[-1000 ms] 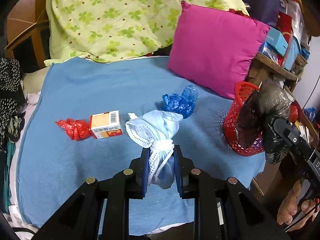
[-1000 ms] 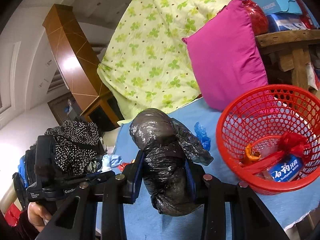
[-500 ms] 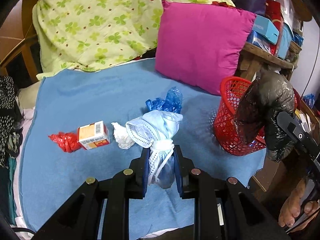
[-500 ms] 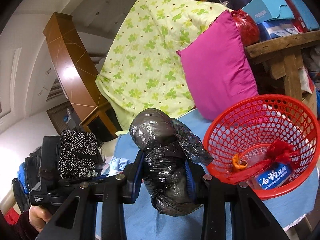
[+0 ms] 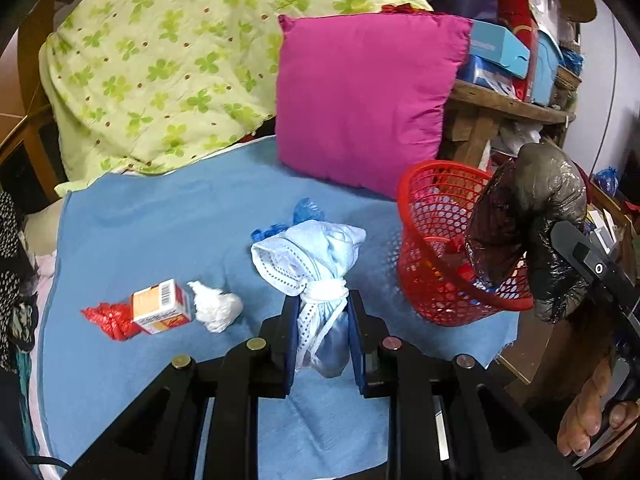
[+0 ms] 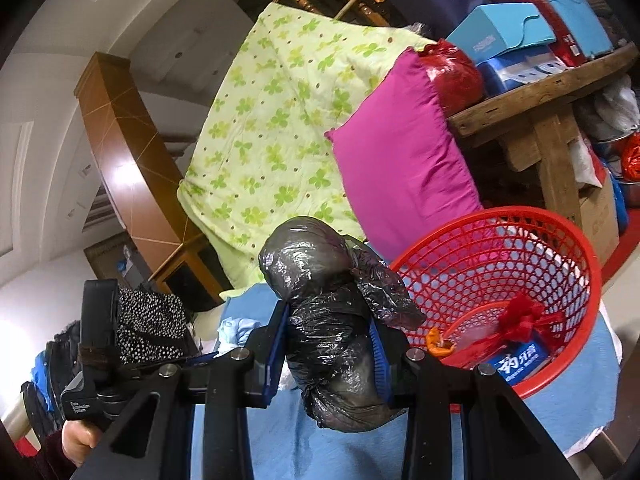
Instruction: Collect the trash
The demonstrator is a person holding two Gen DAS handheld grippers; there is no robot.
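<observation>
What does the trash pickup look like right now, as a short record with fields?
left hand-held gripper: shut on knotted light-blue face mask bundle
right hand-held gripper: shut on tied black plastic bag
red mesh basket: on the blue blanket, already holds trash
still on blanket: orange carton, white wad, red wrapper, blue plastic scrap

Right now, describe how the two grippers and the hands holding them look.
Left gripper and right gripper: black angular frames, round metal screw heads, flat blue pads. Seen from the other side, each has a black handle with small white lettering. One hand shows a dark red sleeve.
</observation>
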